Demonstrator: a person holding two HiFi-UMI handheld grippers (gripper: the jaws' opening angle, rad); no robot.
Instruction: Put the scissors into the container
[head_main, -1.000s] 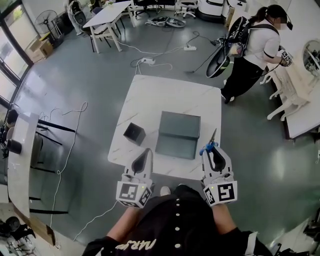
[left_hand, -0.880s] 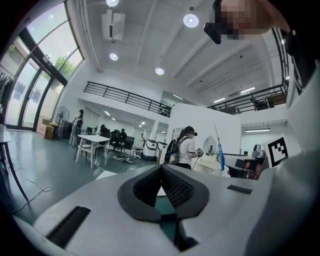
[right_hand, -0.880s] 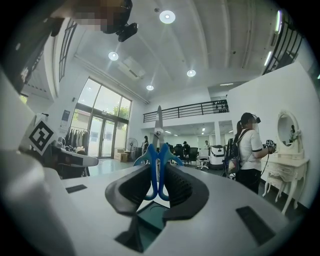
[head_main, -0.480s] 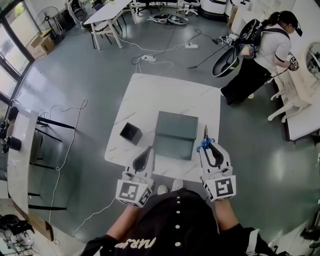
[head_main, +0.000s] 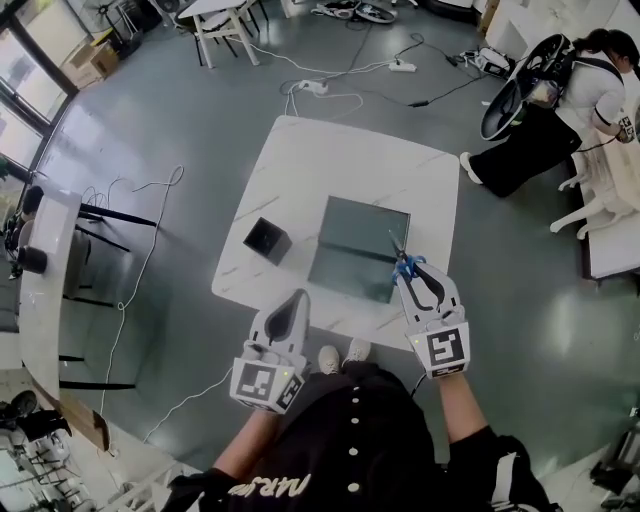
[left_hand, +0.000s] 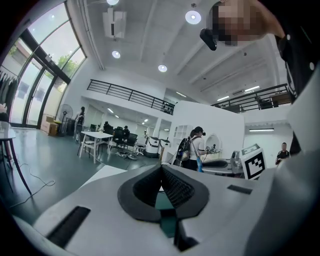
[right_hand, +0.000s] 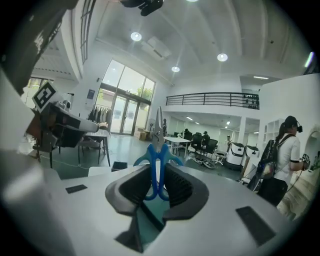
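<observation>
The blue-handled scissors (head_main: 402, 263) are clamped by their handles in my right gripper (head_main: 408, 270), blades pointing away from me. They hang over the near right corner of the grey-green open container (head_main: 350, 235) on the white table (head_main: 330, 160). In the right gripper view the scissors (right_hand: 158, 150) stand upright between the pads of the right gripper (right_hand: 159, 170). My left gripper (head_main: 296, 300) is at the table's near edge, left of the container. Its jaws are shut with nothing between them, as the left gripper (left_hand: 161, 170) view shows.
A small black box (head_main: 267, 240) sits on the table left of the container. A person (head_main: 560, 110) stands at the far right beside white furniture. Cables (head_main: 330, 95) trail over the floor beyond the table. A long desk (head_main: 45, 290) runs along the left.
My right gripper has carried the scissors forward and left, from beside the container to over its near right corner, and tilted them. The left gripper has hardly moved.
</observation>
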